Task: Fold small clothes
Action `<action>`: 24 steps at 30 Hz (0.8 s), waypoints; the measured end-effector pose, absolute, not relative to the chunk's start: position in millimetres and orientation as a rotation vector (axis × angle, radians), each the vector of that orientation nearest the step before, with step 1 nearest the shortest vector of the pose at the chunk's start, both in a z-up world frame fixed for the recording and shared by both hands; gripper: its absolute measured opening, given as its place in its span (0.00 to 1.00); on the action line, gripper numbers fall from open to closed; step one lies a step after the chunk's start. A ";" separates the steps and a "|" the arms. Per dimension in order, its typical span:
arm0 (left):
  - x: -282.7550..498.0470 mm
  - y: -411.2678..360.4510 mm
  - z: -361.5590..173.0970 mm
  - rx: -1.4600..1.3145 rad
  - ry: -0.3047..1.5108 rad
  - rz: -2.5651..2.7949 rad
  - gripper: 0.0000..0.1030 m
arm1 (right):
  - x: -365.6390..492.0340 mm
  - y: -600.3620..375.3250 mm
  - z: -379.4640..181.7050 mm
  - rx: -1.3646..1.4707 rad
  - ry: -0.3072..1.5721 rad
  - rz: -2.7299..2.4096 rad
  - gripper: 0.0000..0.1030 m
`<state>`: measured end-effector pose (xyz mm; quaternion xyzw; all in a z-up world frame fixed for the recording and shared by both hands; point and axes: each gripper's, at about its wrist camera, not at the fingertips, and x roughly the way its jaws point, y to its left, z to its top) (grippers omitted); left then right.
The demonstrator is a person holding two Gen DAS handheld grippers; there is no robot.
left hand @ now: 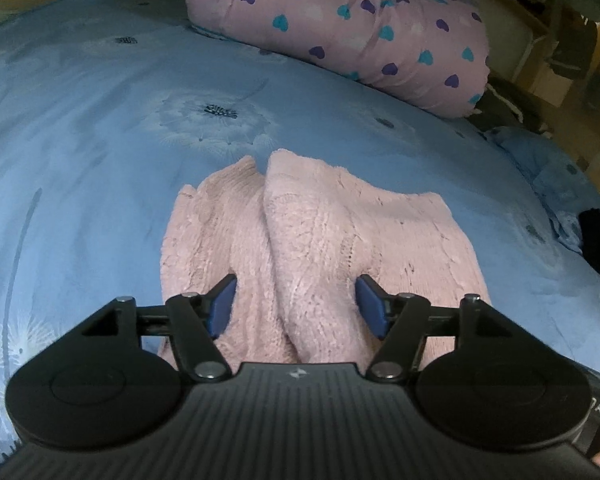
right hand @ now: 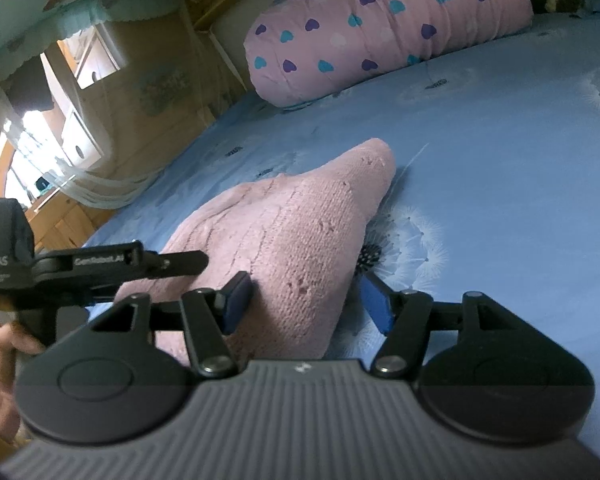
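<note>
Left wrist view: the pale pink knitted garment point(left hand: 300, 240) is being seen lying bunched on the blue dandelion-print bedsheet point(left hand: 80, 140), with the left gripper point(left hand: 296, 304) being held over its near edge, jaws apart and gripping nothing. Right wrist view: the right gripper point(right hand: 306, 304) is likewise being held with jaws apart, straddling a raised fold of the garment point(right hand: 292, 232). A pink heart-patterned pillow point(right hand: 380, 28) is lying at the far end of the sheet.
</note>
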<state>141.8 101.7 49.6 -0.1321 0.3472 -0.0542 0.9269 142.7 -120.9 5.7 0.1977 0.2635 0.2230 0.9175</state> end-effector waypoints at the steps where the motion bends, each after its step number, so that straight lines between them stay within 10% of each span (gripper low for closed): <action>1: 142.2 100.0 49.9 -0.267 0.706 -0.108 0.65 | 142.5 -120.8 5.7 0.406 0.541 0.458 0.62; 13: 129.2 108.1 69.3 -0.324 0.614 -0.149 0.24 | 170.8 -124.5 15.4 0.500 0.553 0.312 0.62; 24: 110.0 162.3 73.2 -0.349 0.572 -0.043 0.21 | 183.4 -63.3 34.2 0.450 0.525 0.441 0.59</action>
